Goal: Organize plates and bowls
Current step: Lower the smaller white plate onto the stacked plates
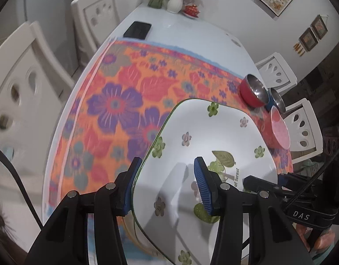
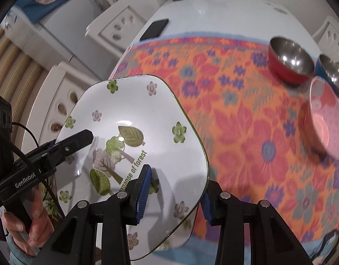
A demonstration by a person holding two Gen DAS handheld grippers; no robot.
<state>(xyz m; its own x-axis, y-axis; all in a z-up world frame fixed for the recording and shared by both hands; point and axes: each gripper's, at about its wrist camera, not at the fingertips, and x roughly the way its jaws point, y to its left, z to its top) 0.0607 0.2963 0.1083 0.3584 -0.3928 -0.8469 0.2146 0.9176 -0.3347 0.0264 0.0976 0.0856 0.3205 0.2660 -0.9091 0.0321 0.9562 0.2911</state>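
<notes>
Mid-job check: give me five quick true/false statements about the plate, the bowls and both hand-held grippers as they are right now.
1. The plate is square with a flower and tree print. True.
2. Both hand-held grippers straddle the plate's rim: left, right. True.
3. Three bowls sit clustered on the floral cloth. True: red, blue, pink.
4. The pink bowl is stacked on the plate. False: it is on the cloth, apart from the plate.
5. The phone lies on the floral cloth. False: it lies on the bare white table beyond the cloth.

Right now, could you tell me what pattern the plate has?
White plate with green and mauve flowers and trees; right wrist view.
</notes>
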